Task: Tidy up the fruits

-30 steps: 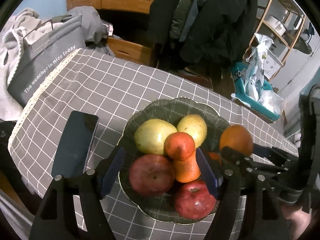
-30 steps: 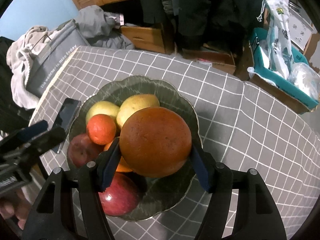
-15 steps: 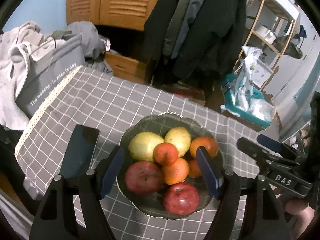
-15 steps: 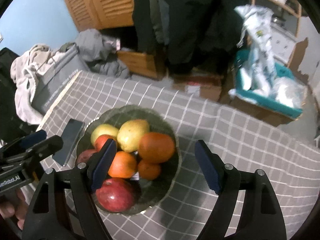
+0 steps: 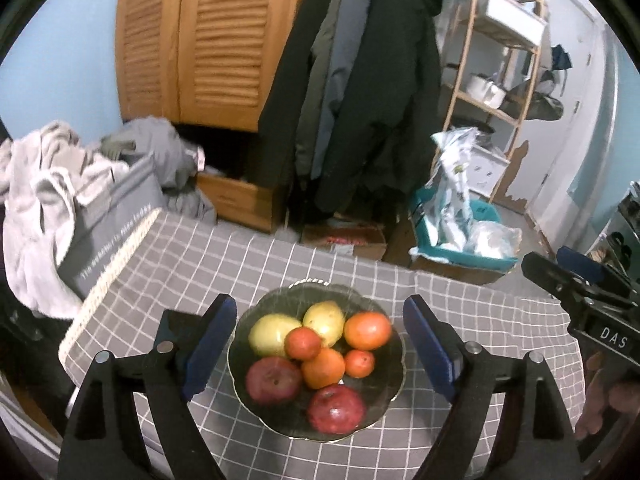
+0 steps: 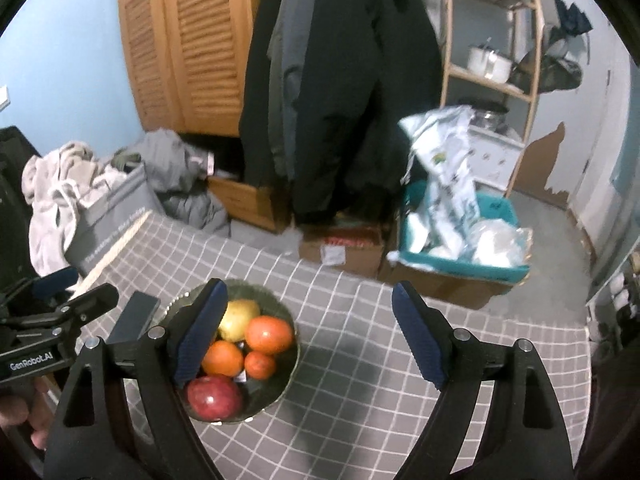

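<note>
— Left gripper (image 5: 316,344) first: how does it stand?

— Raised above the table and tilted down at the bowl (image 5: 394,388), its blue pads (image 5: 208,344) well apart and opening wider. Nothing is between them; the fruit only shows through the gap, well below.

— And the right gripper (image 6: 306,334)?

— Much the same pose: up in the air, pointing down and forward, jaws opening, with only the checked tablecloth (image 6: 352,364) seen between them. Its left pad (image 6: 200,332) overlaps the bowl's near rim in the right wrist view (an overlap in the picture, not a touch).

— Can you see either hand?

— Partly. In the left wrist view the other gripper (image 5: 580,288) reaches in from the right edge, with fingers (image 5: 600,396) wrapped round its handle below. In the right wrist view the left one comes in from the left edge, part of a hand (image 6: 24,412) under it.

— Where is the fruit?

— All in the dark scalloped bowl on the table. Two yellow-green fruits (image 5: 274,334) sit at the back, a large orange (image 5: 367,330) to their right, three smaller orange ones (image 5: 323,367) clustered in the middle, and two red apples (image 5: 336,408) at the front.

— Anything else on the table?

— A dark phone (image 6: 134,318) lies flat just left of the bowl. A grey bag (image 5: 112,224) with white lettering stands beyond the table's far left edge, pale clothes (image 5: 44,184) heaped over it.
</note>
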`<state>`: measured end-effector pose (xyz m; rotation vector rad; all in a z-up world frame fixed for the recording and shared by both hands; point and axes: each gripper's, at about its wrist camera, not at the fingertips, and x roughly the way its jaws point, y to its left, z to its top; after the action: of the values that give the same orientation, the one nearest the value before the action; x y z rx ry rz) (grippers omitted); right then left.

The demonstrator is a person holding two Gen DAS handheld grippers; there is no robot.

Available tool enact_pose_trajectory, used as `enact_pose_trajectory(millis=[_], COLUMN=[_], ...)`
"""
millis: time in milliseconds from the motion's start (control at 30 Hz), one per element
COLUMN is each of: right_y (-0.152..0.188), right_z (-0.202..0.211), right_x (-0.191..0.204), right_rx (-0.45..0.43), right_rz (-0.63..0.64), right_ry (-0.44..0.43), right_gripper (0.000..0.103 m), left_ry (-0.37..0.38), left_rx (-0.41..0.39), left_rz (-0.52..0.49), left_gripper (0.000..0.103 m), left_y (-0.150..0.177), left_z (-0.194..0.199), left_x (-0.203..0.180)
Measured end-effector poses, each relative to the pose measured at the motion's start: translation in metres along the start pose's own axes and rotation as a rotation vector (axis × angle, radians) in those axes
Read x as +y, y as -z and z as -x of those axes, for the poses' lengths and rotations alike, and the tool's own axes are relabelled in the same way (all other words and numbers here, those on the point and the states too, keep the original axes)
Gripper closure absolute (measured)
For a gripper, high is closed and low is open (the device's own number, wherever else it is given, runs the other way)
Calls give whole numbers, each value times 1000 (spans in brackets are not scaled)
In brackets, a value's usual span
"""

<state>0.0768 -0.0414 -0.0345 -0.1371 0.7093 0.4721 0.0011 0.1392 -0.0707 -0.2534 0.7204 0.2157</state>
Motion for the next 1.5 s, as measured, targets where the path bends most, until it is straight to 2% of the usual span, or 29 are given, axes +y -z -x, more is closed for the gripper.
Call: enact_pose_trajectory(millis=[67,233,433,633,967,1500], right_y=[-4,-9,-10,-14,-14,-13], right_z=[15,46,80,107,114,119], right_x=[-2,-7,-9,-7,-9,-15], right_rx=[-29,-84,-144,-209,-227,-236], right_rz=[-4,-2,6,23,19,15], right_ry=[8,32,43,40,26,47], right_gripper=[19,18,18,18,18,18], left_ry=[11,7,32,19,22,14], left_rx=[-28,-109,-153,-201,-249,-261], left_rz=[-12,-48,-70,-102,-98,-100], left_gripper=[15,3,1,1,1,1], left_y=[-5,-13,-15,-15,-18,-21], left_z=[14,42,67,85,96,93], left_x=[-5,-16,-25,-34,-38,-39])
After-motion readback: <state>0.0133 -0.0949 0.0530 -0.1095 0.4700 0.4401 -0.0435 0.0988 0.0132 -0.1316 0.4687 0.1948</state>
